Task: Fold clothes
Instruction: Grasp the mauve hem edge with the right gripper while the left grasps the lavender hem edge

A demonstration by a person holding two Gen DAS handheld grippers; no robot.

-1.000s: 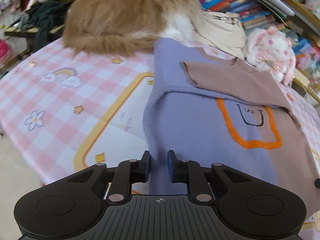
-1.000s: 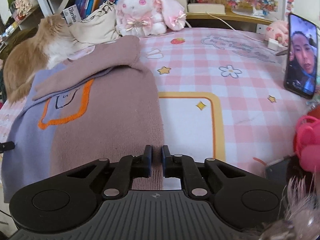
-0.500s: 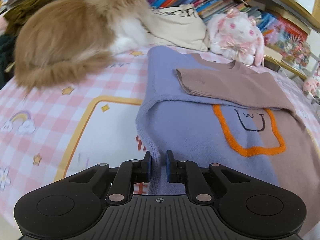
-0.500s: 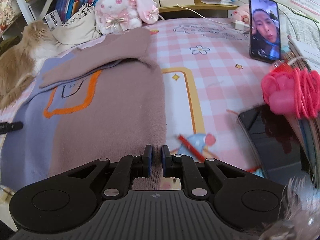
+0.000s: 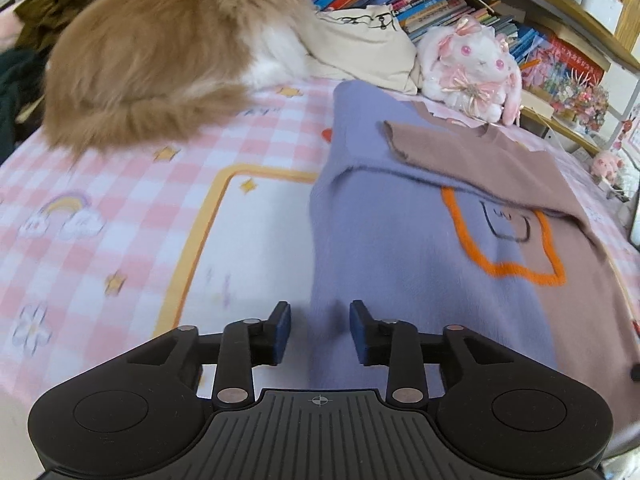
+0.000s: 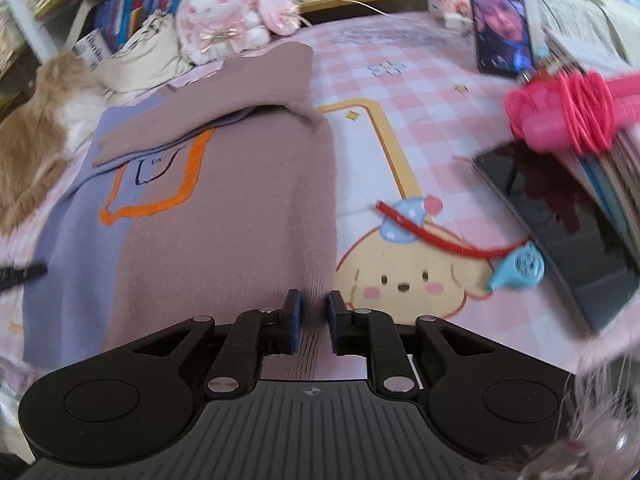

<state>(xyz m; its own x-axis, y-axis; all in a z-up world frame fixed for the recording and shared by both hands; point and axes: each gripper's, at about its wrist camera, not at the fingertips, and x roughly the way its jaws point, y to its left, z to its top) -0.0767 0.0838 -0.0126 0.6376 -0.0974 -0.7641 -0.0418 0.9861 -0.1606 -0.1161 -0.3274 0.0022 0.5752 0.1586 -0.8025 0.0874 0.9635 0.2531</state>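
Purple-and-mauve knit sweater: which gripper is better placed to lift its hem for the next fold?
Probably the left gripper: open, straddling the purple-and-mauve knit sweater at its hem corner. The right gripper is narrower over its edge.

Lilac-and-mauve sweater [image 5: 420, 240] lies flat on the checked cloth, both sleeves folded across.

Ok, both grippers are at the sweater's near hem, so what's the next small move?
Probably close both on the hem. The left gripper is open astride the lilac corner of the sweater; the right gripper is open over the brown corner. Both sleeves already lie folded across the chest, so lifting the hem forward looks next.
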